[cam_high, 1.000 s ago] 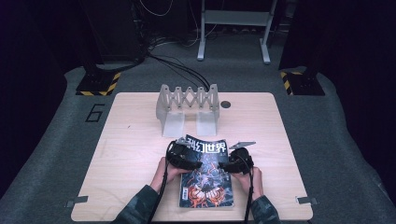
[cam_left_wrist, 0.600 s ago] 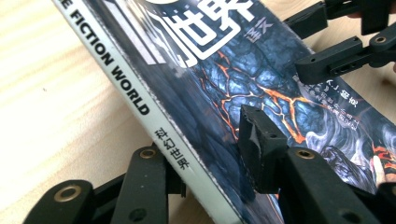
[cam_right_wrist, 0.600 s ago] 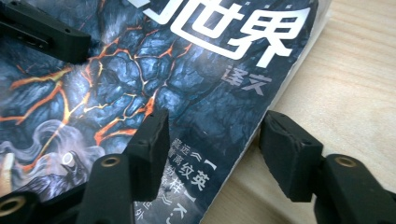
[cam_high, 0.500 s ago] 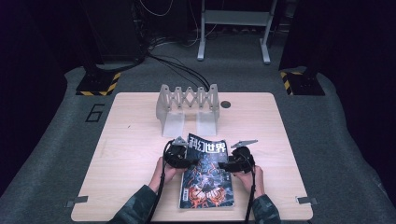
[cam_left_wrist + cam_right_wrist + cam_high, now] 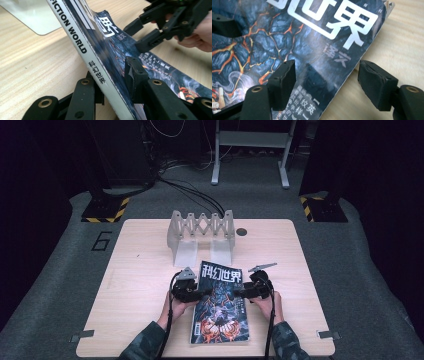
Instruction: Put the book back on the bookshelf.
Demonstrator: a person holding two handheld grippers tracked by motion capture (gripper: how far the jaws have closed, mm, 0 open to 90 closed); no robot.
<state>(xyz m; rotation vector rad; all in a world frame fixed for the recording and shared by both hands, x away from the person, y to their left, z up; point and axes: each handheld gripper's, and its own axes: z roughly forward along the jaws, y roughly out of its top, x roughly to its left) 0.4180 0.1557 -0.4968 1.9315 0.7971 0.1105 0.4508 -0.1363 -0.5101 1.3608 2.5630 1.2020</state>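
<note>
The left tongs point(image 5: 113, 82) are clamped on the spine edge of the magazine point(image 5: 221, 305), one jaw under the spine and the other pressing on the cover; their jaws have just been closing. In the left gripper view that edge is lifted off the worktop point(image 5: 140, 270), so the magazine stands tilted, and the white spine carries black lettering, "FICTION WORLD" above a column of Chinese characters. The right tongs point(image 5: 327, 82) stand open across the opposite edge, one jaw over the cover and the other out over bare wood, neither pad pressing; their jaws have just been opening.

The cover is glossy and dark blue-black, cracked through with glowing orange lines like lava, with pale smoke curling lower down. Large white Chinese title characters run across its top, smaller white characters sit beneath them, and a corner of the cover curls slightly.

In the high view the magazine lies near the front middle of the pale wooden worktop, between the person's two hands. Just behind it stands a grey rack point(image 5: 201, 232) with a zigzag top.
</note>
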